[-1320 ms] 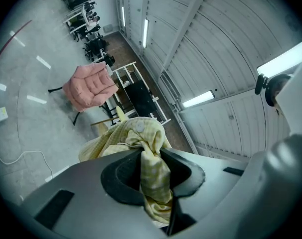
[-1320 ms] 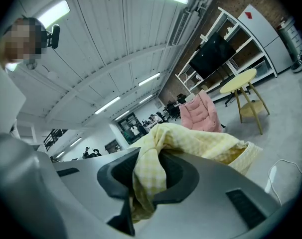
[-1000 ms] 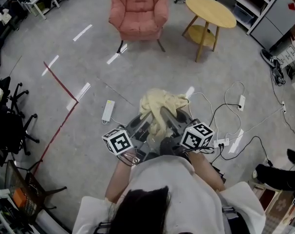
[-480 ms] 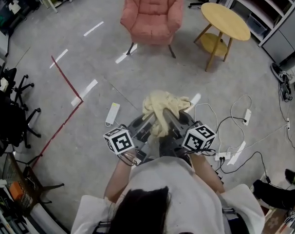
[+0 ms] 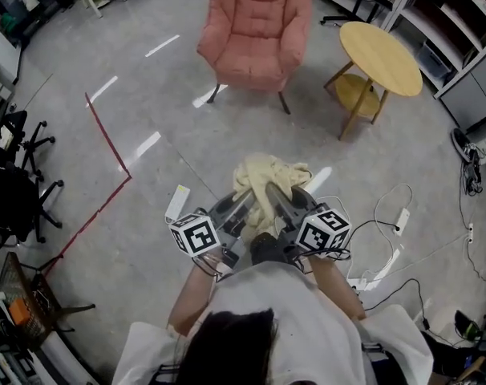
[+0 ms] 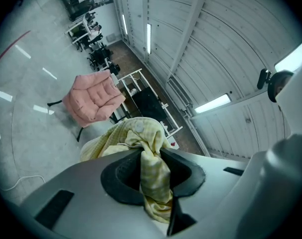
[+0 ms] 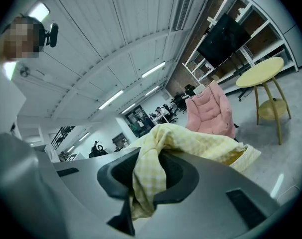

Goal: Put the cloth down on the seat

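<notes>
A pale yellow checked cloth (image 5: 265, 176) hangs bunched between my two grippers, held in front of the person above the grey floor. My left gripper (image 5: 245, 201) is shut on one part of the cloth (image 6: 152, 172), which is pinched between its dark jaws. My right gripper (image 5: 277, 200) is shut on another part of the cloth (image 7: 147, 177). The pink armchair (image 5: 259, 30) stands ahead at the top of the head view, its seat bare. It also shows in the left gripper view as the armchair (image 6: 91, 98) and in the right gripper view as the armchair (image 7: 211, 111).
A round wooden side table (image 5: 379, 54) stands right of the armchair. White power strips (image 5: 176, 203) and cables (image 5: 387, 247) lie on the floor near the person. Red tape (image 5: 107, 135) marks the floor at left. Office chairs (image 5: 18, 183) and shelving (image 5: 459, 22) line the edges.
The person has walked toward the armchair, which now sits lower and larger in the head view. Both grippers keep the same hold on the cloth.
</notes>
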Available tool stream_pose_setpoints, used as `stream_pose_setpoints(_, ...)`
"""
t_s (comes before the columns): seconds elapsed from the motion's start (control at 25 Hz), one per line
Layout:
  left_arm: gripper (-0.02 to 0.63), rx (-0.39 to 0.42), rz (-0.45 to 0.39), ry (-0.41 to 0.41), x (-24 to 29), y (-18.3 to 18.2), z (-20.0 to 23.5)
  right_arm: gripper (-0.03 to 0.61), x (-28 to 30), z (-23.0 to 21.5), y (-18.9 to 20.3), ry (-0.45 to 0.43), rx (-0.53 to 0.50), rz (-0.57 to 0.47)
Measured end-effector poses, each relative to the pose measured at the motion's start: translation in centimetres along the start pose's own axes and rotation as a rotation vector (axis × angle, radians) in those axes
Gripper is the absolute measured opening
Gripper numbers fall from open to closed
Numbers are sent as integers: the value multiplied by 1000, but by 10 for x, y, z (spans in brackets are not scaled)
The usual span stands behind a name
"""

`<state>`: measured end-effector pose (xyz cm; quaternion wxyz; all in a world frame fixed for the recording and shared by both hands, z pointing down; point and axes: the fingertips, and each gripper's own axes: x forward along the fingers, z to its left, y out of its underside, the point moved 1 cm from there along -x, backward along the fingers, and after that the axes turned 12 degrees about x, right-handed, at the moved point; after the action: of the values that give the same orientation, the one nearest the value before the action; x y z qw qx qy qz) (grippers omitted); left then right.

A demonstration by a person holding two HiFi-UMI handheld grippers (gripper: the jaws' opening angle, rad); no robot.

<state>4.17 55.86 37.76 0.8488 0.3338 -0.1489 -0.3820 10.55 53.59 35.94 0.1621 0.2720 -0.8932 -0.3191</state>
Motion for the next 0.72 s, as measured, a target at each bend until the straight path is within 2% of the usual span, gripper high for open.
stream_pose_setpoints(0.32,103,-14,-8,-28,67,-19,26,86,27,-50,-52,-19,16,30)
stream_pose_setpoints(0.52,103,-24,-24,-34,118,-37,33,86,40,-78,-97,-41,32,30)
stream_pose_setpoints(0.72,103,-25,-16,-50,139,-36,44,86,47,-100,-109,-39,36,39)
